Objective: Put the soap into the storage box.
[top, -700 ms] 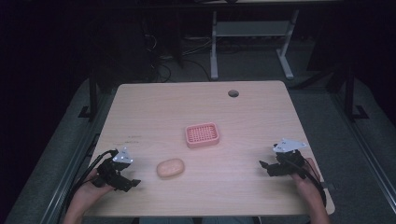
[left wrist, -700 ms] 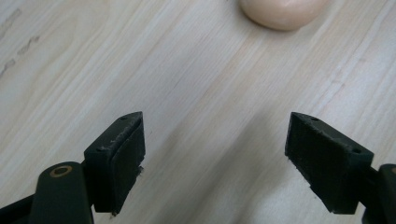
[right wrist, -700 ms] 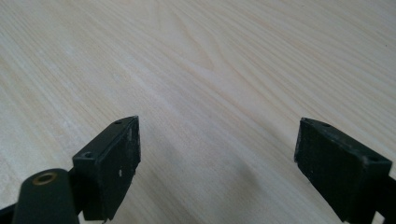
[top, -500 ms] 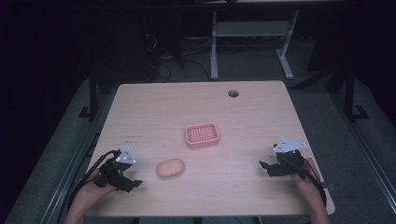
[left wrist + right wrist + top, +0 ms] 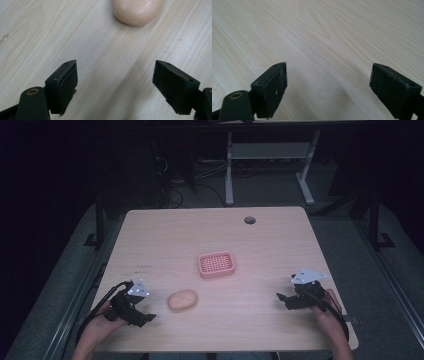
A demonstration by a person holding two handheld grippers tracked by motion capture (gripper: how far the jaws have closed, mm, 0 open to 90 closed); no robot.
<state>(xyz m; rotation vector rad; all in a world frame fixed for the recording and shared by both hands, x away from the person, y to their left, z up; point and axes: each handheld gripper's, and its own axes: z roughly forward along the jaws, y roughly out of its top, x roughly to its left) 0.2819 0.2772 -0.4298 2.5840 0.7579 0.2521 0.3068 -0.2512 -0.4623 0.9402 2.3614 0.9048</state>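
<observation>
The left claw [image 5: 142,316] gapes wide near a smooth peach oval, probably soap [image 5: 182,299], on the pale wooden desk [image 5: 260,255]; the right claw [image 5: 284,298] is spread empty.

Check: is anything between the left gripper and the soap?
Nothing. In the left gripper view, bare table runs from the open left gripper to the soap.

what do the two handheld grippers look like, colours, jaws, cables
Both are black. The left gripper and right gripper each end in two blocky jaws with flat pads, and a brass-coloured ring marks one arm. In the high view each carries a grey three-cornered plate and trails a black cable.
</observation>
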